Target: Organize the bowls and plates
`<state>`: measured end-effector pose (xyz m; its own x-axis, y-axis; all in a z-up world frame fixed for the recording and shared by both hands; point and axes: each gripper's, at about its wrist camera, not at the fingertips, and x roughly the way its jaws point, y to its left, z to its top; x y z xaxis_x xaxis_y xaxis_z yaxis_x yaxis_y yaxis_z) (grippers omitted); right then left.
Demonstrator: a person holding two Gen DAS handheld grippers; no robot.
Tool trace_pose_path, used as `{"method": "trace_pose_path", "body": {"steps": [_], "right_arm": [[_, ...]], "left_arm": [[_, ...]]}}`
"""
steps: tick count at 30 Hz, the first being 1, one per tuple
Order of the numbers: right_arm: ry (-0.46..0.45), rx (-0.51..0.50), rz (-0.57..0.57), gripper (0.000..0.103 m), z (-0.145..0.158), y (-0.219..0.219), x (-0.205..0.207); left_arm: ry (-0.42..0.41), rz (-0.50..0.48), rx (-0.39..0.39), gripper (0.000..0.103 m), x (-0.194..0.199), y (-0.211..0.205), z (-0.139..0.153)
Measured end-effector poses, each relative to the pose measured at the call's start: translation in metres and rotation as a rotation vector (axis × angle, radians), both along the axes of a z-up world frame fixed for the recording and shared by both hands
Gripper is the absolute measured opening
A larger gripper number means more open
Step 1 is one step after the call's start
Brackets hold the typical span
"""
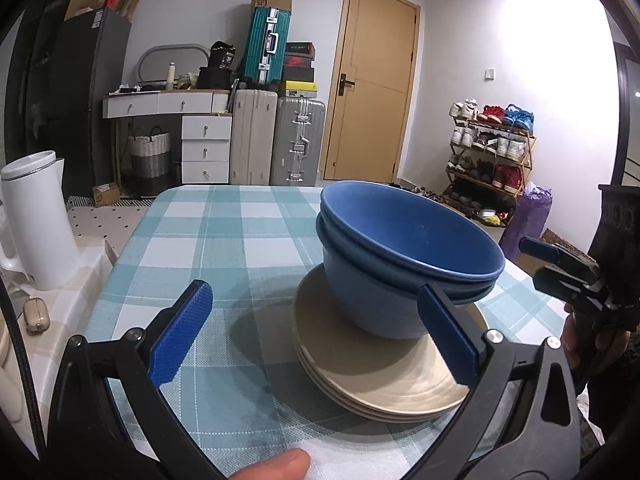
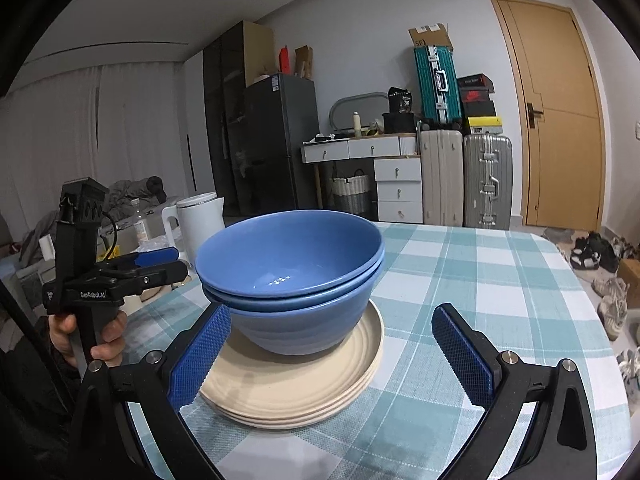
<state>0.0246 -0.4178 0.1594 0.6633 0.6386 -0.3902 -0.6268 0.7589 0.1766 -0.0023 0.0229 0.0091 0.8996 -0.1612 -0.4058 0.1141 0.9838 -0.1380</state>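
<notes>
Table (image 1: 224, 240), checked cloth: carries everything I am working with. Plates (image 2: 296, 392), cream, several stacked: on the cloth toward my near side, edges roughly flush. Bowls (image 2: 288, 272), blue, nested: seated on the top plate, off-centre toward the far rim, so the pile looks top-heavy on that side. Kettle (image 1: 34, 220), white: off the table's left edge, no part of the job. Left gripper (image 1: 316, 336): fingers wide apart, nothing between them, its right pad just beside the plates and low against the bowls. Right gripper (image 2: 332, 356): fingers likewise spread and empty, its left pad in front of the plates' near rim. Status, by my reckoning: stacking looks done or nearly so; I would only centre the bowls, which calls for a low, gentle nudge at the base, not the rim.
</notes>
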Motion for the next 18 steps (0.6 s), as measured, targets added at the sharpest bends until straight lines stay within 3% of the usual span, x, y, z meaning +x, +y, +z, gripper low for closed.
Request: {"method": "trace_pose_path", "body": {"steps": [18], "right_arm": [[-0.031,0.019,0.014,0.102,-0.005,-0.002,-0.007]], "left_arm": [[-0.005,0.005,0.02,0.102,0.024,-0.003,-0.026]]}}
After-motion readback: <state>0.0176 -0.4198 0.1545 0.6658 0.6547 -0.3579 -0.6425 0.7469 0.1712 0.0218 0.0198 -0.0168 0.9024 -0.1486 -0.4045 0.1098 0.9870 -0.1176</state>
